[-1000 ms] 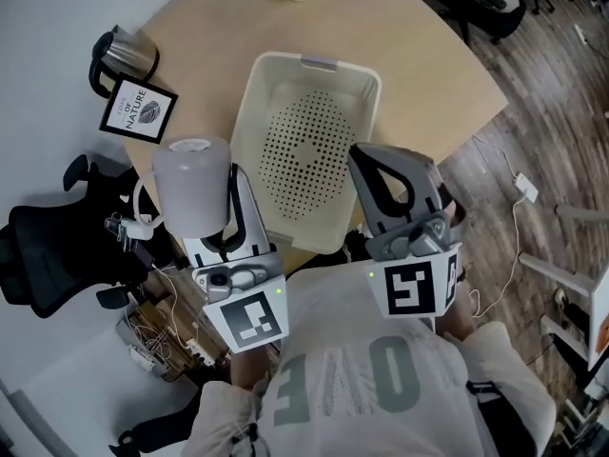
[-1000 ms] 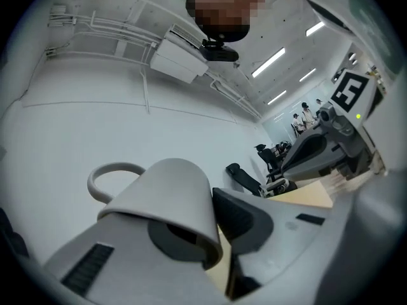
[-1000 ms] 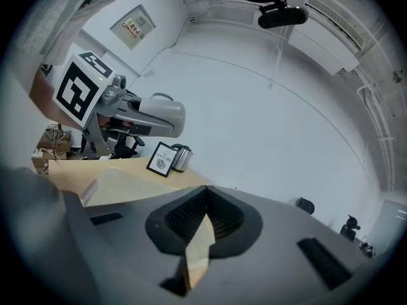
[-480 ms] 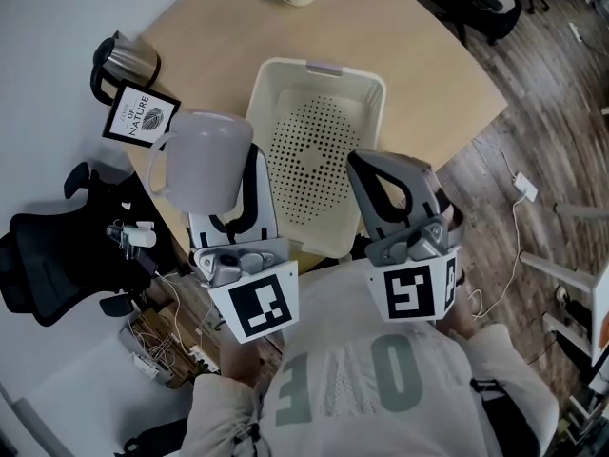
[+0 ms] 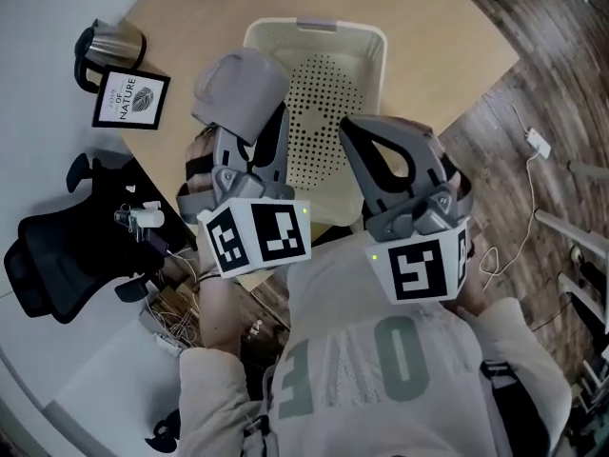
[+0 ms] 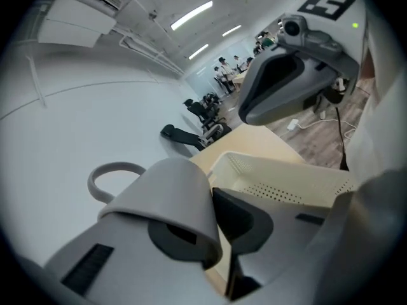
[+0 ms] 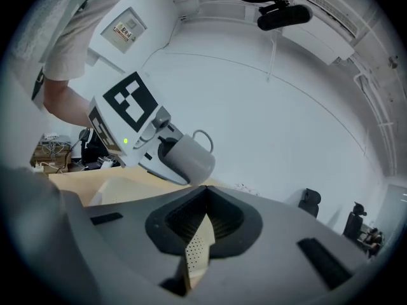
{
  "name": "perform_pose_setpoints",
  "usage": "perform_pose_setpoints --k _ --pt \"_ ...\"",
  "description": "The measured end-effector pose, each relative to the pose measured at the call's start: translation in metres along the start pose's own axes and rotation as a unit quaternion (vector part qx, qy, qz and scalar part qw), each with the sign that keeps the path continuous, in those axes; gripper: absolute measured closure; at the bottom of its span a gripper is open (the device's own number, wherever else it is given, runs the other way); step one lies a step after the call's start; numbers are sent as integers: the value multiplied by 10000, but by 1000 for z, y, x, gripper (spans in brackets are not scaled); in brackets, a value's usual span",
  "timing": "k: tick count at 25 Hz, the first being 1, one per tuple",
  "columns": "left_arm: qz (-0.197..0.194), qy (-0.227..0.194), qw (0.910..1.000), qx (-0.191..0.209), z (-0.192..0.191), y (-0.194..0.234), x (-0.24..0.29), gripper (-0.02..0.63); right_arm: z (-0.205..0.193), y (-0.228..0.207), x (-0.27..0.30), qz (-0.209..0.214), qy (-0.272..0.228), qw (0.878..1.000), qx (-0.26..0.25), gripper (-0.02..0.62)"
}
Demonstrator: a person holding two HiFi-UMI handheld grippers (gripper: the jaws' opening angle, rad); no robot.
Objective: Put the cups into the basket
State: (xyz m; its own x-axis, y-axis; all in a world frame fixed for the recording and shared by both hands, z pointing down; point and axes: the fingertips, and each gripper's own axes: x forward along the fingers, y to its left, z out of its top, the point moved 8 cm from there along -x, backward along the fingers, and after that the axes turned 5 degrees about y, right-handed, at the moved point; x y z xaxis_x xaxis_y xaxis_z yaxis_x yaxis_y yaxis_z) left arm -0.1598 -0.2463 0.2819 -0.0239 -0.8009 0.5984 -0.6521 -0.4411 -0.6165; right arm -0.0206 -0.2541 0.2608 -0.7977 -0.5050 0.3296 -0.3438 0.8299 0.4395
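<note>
Left gripper [image 5: 255,141], fingers clamped on the rim of a tilted grey cup [image 5: 238,93], over the cream basket's [image 5: 366,41] 9 o'clock edge, right gripper [image 5: 366,139] at 5 o'clock, fingers closed together, empty.

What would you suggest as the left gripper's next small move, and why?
Probably shift the left gripper rightward, then lower: its jaws clamp the grey handled mug, which hangs over the cream perforated basket's left rim, not yet inside.

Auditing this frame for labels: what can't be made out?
Inside of the grey ceramic mug: head view shows its outside; left gripper view, the left gripper's jaw blocks its mouth.
Near end of the cream perforated basket: head view, behind the right gripper.
Distant people: left gripper view, too small.
</note>
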Motion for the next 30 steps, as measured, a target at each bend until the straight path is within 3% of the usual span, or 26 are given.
perform_pose_setpoints --k 3,5,8,14,16,18,21,25,30 --pt "-505 381 9971 434 -7 -13 19 554 -6 3 -2 -2 115 9999 84 597" --pt "-680 569 9913 971 -11 -21 33 554 -10 5 -2 -60 202 9998 14 597" --pt "-1034 885 9748 1770 -18 -35 55 554 -17 7 -2 -106 310 9995 0 597" --pt "-1848 1516 9408 2402 -36 -66 102 554 -24 8 -5 -290 430 9984 207 597" --pt "-2206 1765 9218 2654 -45 -78 114 554 -26 5 -7 -320 455 9983 181 597" --pt "-2552 2049 8966 2983 -54 -91 122 554 -29 2 -9 -341 477 9981 197 597" --pt "-2823 2353 8634 3456 -67 -105 131 554 -32 1 -10 -397 526 9975 243 597" --pt "-2977 2435 8356 3922 -74 -119 138 554 -37 3 -10 -383 554 9971 360 597" --pt "-2899 2722 7796 4838 -84 -135 143 554 -43 1 -14 -437 668 9961 372 597"
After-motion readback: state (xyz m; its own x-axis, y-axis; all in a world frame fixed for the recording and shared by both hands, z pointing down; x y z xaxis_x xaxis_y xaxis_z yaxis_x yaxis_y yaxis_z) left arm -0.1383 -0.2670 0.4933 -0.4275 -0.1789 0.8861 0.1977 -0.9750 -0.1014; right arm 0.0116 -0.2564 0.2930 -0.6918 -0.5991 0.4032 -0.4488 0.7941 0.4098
